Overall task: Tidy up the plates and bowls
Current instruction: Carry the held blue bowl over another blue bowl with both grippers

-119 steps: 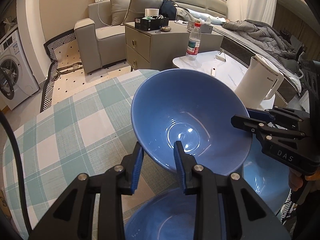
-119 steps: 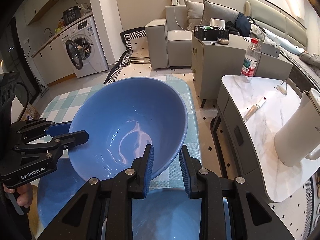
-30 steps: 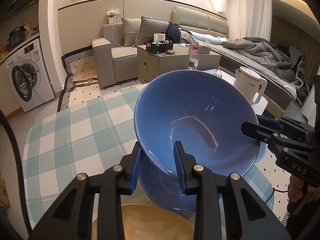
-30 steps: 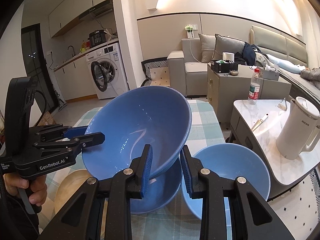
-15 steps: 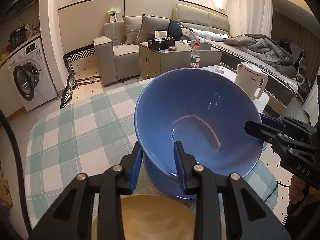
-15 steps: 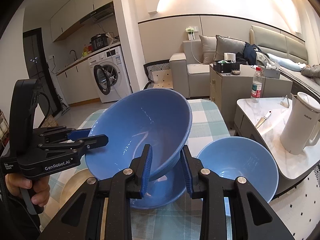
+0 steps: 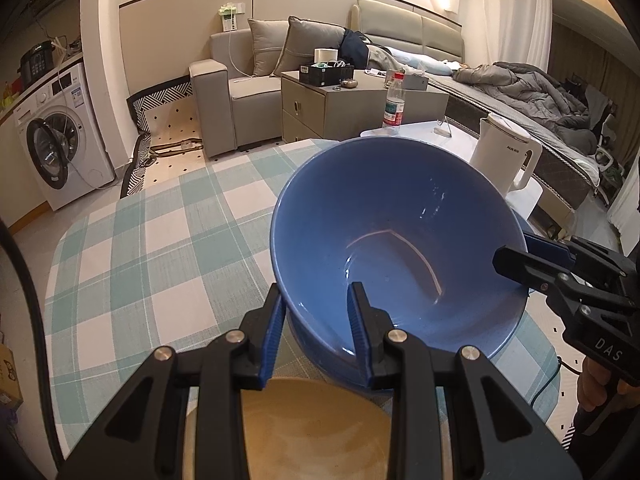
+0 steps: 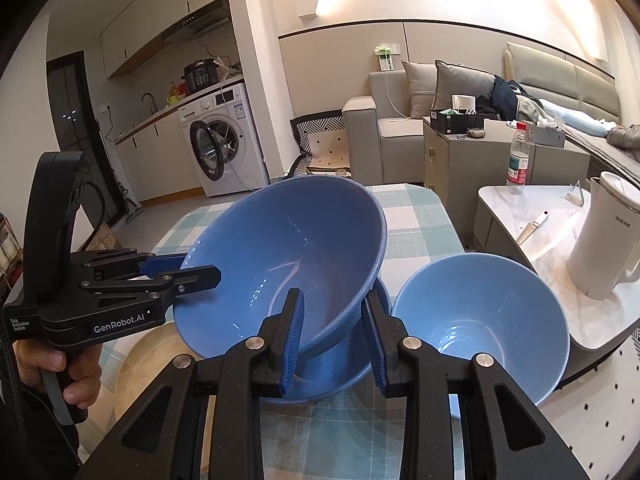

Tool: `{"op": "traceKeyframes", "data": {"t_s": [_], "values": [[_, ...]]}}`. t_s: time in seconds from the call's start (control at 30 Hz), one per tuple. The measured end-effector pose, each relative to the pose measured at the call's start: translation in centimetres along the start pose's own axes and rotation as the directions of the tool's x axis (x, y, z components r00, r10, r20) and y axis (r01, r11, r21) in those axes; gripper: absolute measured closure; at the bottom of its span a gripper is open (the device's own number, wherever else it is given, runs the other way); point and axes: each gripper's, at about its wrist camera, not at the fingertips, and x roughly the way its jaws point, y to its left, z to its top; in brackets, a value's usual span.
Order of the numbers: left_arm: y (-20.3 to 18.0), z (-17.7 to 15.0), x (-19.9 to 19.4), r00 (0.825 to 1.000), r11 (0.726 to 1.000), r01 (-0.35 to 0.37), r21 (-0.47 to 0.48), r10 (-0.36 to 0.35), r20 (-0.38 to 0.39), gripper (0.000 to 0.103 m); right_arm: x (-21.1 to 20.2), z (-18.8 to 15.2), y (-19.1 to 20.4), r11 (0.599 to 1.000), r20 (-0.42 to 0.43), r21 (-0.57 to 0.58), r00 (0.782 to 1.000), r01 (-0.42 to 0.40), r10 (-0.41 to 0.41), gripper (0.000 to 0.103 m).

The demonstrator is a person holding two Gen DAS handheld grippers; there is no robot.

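**Blue bowl gripped on opposite rim edges, above second bowl**

Table [image 7: 132, 248]: green-and-white checked cloth covers it. All dishes sit near the near edge.

Held blue bowl [image 7: 396, 240]: largest dish in view, tilted, opening turned toward the left wrist camera. Its base sits in or just above a second blue bowl [image 8: 332, 376] on the cloth; contact between the two cannot be told.

Third blue bowl [image 8: 480, 320]: upright on the cloth, just beside the lower bowl, on the side toward the white kettle [image 8: 604, 240].

Tan wooden plate [image 7: 316, 432]: flat on the cloth under the left gripper [image 7: 316, 332], near the stacked bowls.

Left gripper: fingers pinch the held bowl's near rim, one pad outside the wall, one inside.

Right gripper [image 8: 332, 336]: fingers pinch the opposite rim the same way, wall between the pads.
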Motion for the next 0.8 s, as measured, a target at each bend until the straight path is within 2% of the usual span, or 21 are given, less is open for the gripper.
{"op": "traceKeyframes", "data": {"t_s": [0.43, 0.8], "values": [[0.4, -0.7, 0.5, 1.000, 1.000, -0.001, -0.016, 0.001, -0.015, 0.074, 0.1, -0.2, 0.1, 1.000, -0.013, -0.002, 1.000, -0.023, 0.023, 0.071], [0.6, -1.7, 1.8, 0.998, 1.000, -0.025, -0.015, 0.024, -0.057, 0.074, 1.5, -0.8, 0.2, 0.999, -0.053, -0.025, 0.998, -0.030, 0.029, 0.071]]}}
